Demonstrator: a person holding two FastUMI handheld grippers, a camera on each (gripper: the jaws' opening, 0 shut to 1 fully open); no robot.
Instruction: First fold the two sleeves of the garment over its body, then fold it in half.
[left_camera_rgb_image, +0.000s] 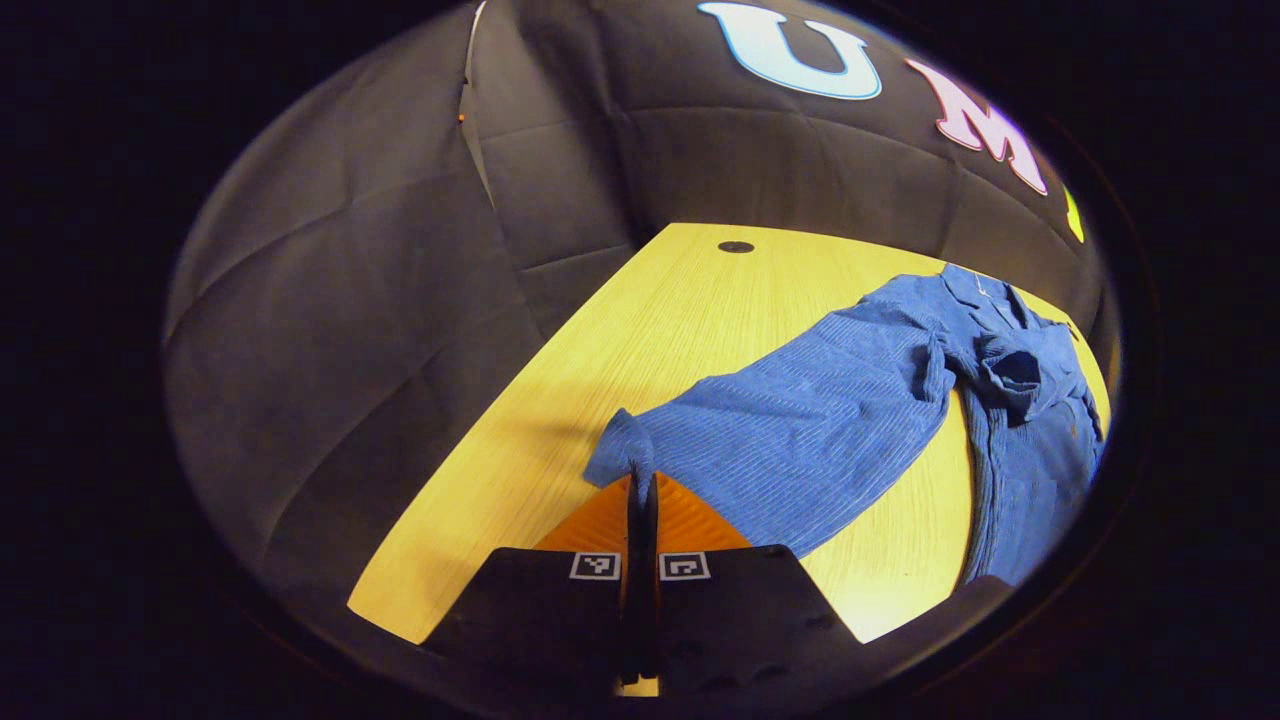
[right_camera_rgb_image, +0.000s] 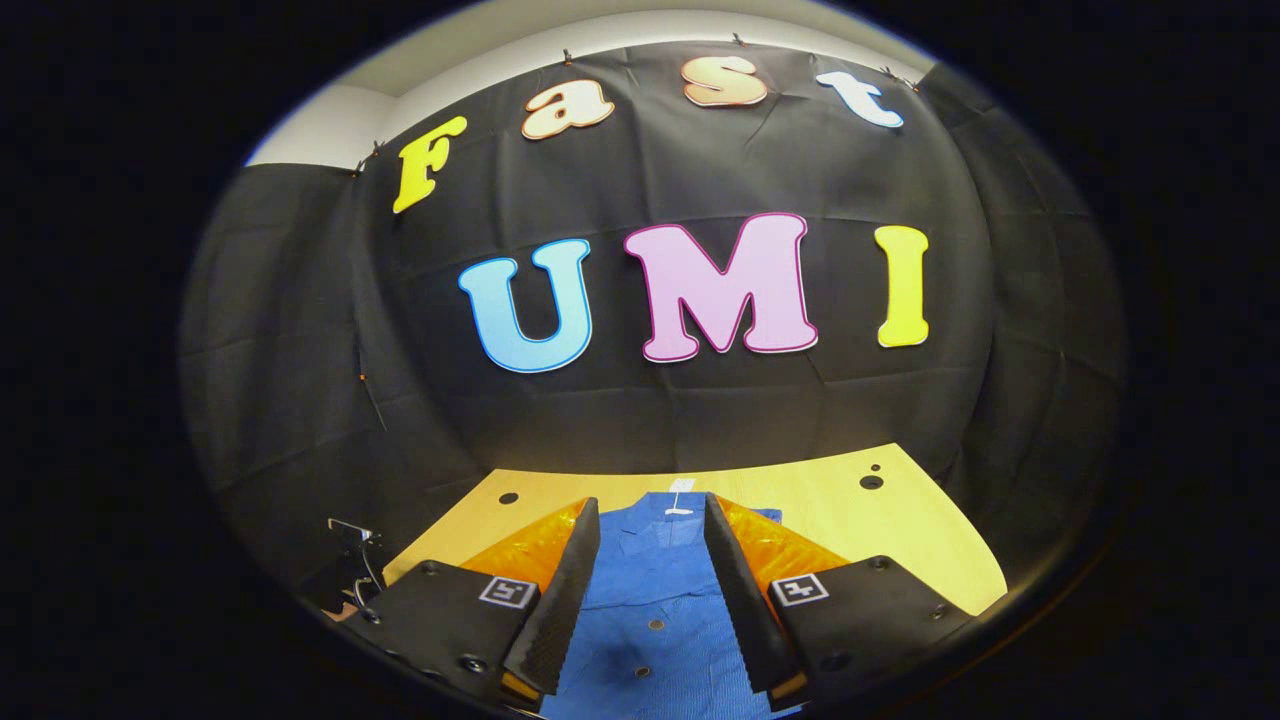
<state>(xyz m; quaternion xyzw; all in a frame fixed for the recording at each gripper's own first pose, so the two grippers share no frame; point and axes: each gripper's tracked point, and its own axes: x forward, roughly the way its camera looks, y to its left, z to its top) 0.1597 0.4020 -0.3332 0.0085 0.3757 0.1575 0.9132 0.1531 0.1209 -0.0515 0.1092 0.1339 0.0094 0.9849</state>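
Left gripper view: a blue garment (left_camera_rgb_image: 960, 400) lies spread on a yellow wooden table (left_camera_rgb_image: 620, 360). One long sleeve (left_camera_rgb_image: 800, 440) stretches from the garment's body toward me, and my left claw (left_camera_rgb_image: 640, 490) is pinched closed on the sleeve's cuff, both fingers pressing the cloth. Right gripper view: my right claw (right_camera_rgb_image: 650, 590) hovers over the garment's buttoned front (right_camera_rgb_image: 650, 600), fingers spread wide, holding nothing. Beyond the garment the table runs back to a black cloth wall (right_camera_rgb_image: 650, 420).
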